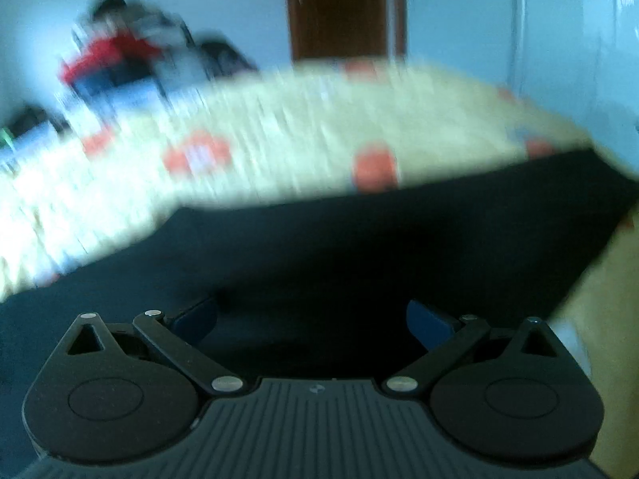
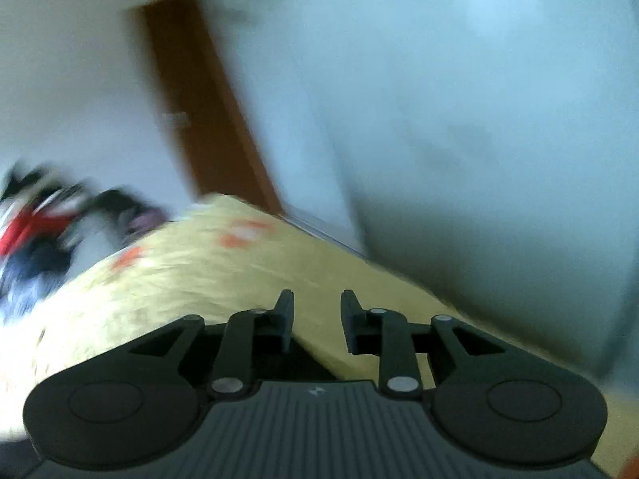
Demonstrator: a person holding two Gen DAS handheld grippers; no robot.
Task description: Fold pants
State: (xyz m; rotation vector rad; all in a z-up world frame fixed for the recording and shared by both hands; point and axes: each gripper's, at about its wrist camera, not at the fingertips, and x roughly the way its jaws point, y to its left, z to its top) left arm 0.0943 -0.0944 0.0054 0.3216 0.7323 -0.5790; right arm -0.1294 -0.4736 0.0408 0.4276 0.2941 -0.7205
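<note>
Left wrist view first: it's pretty smeared, but the dark navy fabric pants (image 1: 359, 247) are spread wide over the pale yellow bedspread with orange-red patches (image 1: 279, 119), filling the near half of the picture right up to the left gripper (image 1: 311, 319). Its jaws stand wide apart with nothing between them, and the blue pads (image 1: 429, 325) hang just over the cloth. I can't tell whether they touch it. The far edge of the pants looks like one long straight line, so my guess is they're laid flat or maybe folded once, but the blur won't let me say which. Either way the folding doesn't look finished to me, since that's a big sheet of cloth and not a compact stack.

Off the far left edge of the bed there's a blurry heap of red, white and dark clothes (image 1: 124, 60). Behind the bed is a brown wooden door (image 1: 339, 12) between pale blue-white walls.

Right wrist view: the right gripper (image 2: 317, 319) is tilted, pointing out over the bed's far right edge toward the wall. Its jaws are parted a little and hold nothing. No pants clearly show here, just yellow bedspread, the same door and that clothes heap at the left.
</note>
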